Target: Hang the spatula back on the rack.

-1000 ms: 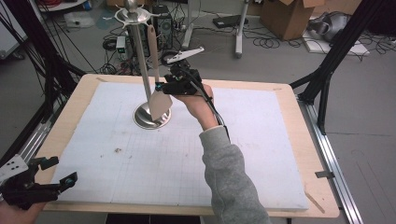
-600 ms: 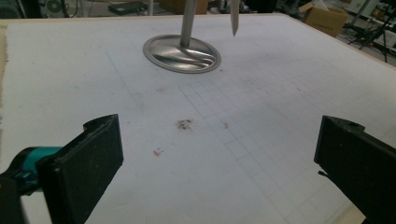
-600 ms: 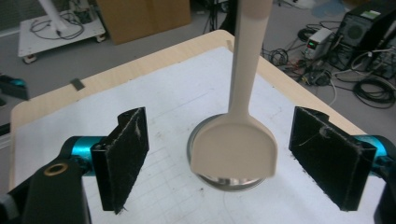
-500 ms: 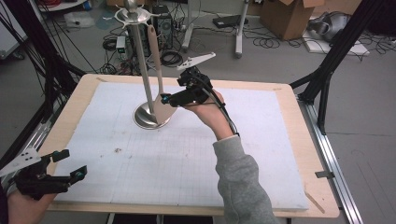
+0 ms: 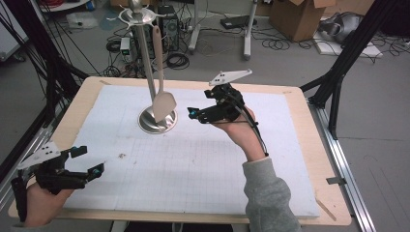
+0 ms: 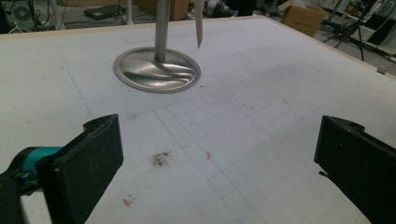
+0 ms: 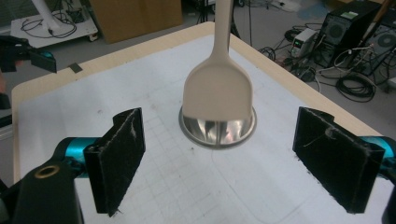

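Note:
A beige spatula hangs by its handle from a steel stand, its blade just above the stand's round base. My right gripper is to the right of the blade, apart from it. Its jaws have just been opening and stand open with nothing between them. In the right gripper view the spatula hangs ahead of the open right gripper, in front of the base. My left gripper is open over the mat's near left corner. In the left gripper view the left gripper faces the base.
A white gridded mat covers the wooden table. Black frame posts stand at the right edge and back left. Cables, computer boxes and cardboard boxes lie on the floor beyond the table.
My right gripper has let go of the spatula blade and drawn back to the right, jaws wider. The spatula now hangs free. My left gripper has moved rightward onto the mat's corner.

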`<control>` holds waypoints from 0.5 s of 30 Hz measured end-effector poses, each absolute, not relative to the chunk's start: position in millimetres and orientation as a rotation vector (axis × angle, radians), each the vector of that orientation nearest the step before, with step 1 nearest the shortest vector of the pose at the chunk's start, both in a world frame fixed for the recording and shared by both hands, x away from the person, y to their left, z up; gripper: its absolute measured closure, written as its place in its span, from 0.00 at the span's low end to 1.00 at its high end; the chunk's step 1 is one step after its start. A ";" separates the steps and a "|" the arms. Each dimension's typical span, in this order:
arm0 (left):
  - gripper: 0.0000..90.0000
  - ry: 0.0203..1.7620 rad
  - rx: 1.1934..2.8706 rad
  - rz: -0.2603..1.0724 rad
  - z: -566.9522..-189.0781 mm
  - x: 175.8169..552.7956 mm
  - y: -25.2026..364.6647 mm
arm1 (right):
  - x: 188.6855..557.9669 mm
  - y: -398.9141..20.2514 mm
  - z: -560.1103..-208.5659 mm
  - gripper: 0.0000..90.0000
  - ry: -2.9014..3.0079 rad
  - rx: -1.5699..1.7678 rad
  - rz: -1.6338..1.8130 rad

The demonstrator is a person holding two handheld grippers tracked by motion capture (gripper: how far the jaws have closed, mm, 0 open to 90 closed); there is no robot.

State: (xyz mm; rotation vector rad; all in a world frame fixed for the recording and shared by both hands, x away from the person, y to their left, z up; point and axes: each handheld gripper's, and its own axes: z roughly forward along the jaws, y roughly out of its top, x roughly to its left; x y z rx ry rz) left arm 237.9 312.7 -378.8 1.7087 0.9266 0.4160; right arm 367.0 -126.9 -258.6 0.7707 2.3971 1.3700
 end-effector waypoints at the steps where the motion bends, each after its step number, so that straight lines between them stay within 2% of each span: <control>1: 0.02 0.924 1.708 0.413 -378.6 239.1 311.2 | 365.0 -129.9 -258.8 0.18 2.393 0.772 1.362; 15: 0.02 0.881 1.690 0.402 -371.6 251.1 300.3 | 332.1 -159.9 -273.5 0.18 2.322 0.770 1.378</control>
